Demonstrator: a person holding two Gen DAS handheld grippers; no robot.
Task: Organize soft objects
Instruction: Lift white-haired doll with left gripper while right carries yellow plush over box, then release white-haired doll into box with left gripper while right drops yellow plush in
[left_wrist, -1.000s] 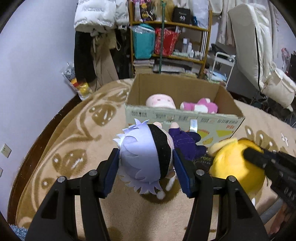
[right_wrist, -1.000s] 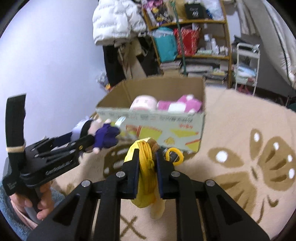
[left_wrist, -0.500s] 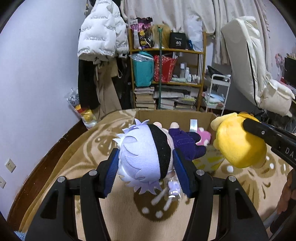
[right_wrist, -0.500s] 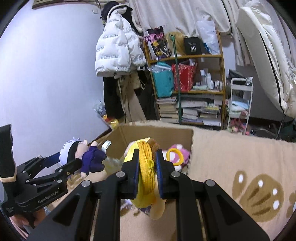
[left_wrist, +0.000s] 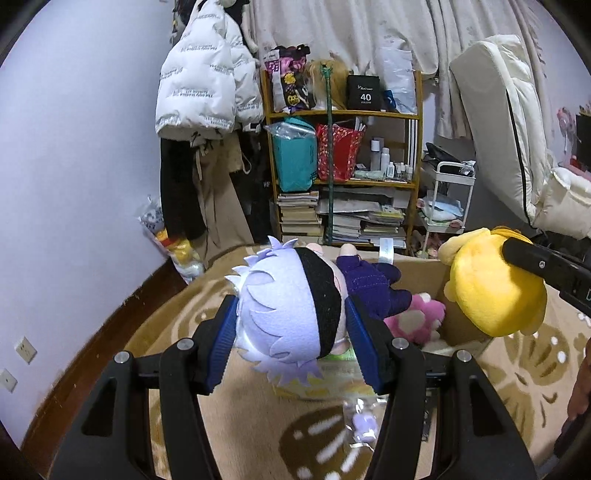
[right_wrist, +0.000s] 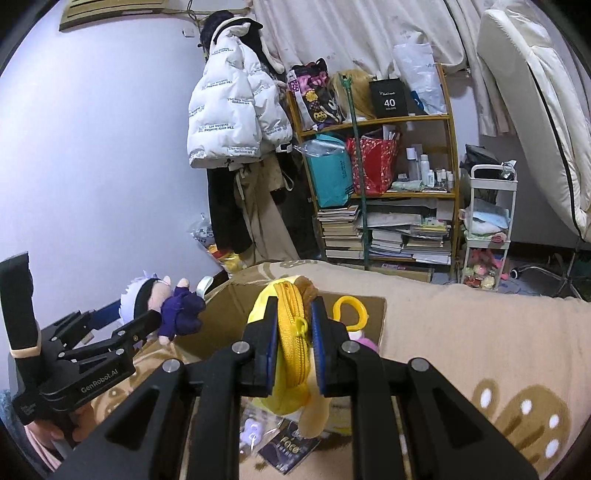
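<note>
Bedroom: cardboard box (left_wrist: 448, 295) holds pink plush (left_wrist: 415, 321).

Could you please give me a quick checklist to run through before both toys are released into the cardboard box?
1. Left hand-held gripper shut on the white-haired doll, pads on its head: ok.
2. Right hand-held gripper shut on the yellow plush pouch: ok.
3. Cardboard box open, flaps out of the way: ok.
4. Room left in the box beside the pink plush: cannot tell, the interior is mostly hidden.
5. Both toys over the box opening: cannot tell, they hang near its front edge.
6. The two grippers apart from each other: ok.
</note>
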